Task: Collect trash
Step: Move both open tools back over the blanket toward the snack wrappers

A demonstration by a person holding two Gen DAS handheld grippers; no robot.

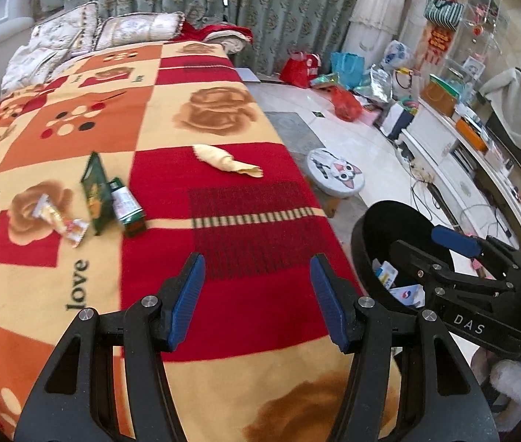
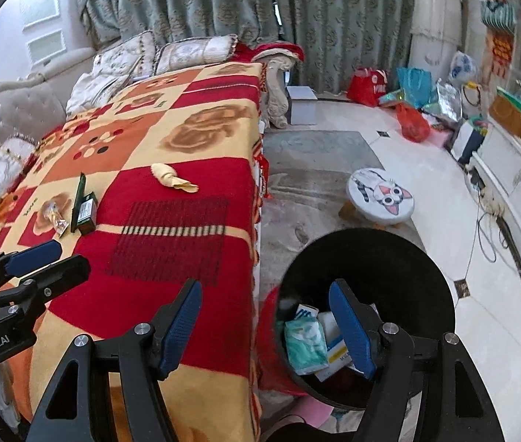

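The trash lay in a loose group on the blanket that covered the sofa: a yellow wrapper alone on a red square, and further left a green packet standing on edge against a small green carton, with a clear candy wrapper just beside them on a rose print. All four pieces sat well back from the blanket's near edge, so none could be swept off; each would need a separate pick. The black bin stood on the floor close against the sofa's front, probably placed there to keep the carry from blanket to bin short, and it already held several packets and cartons. The left gripper hung over the near red part of the blanket, jaws standing moderately apart with nothing between them, aimed toward the trash. The right gripper was angled down at the bin's left rim, jaws likewise apart and empty; one pad overlapped the bin's mouth in its own view. That pose suited a hand just clear of a drop. Beyond the bin stood a cat-face stool, and bags lay along the far floor, apart from the work.
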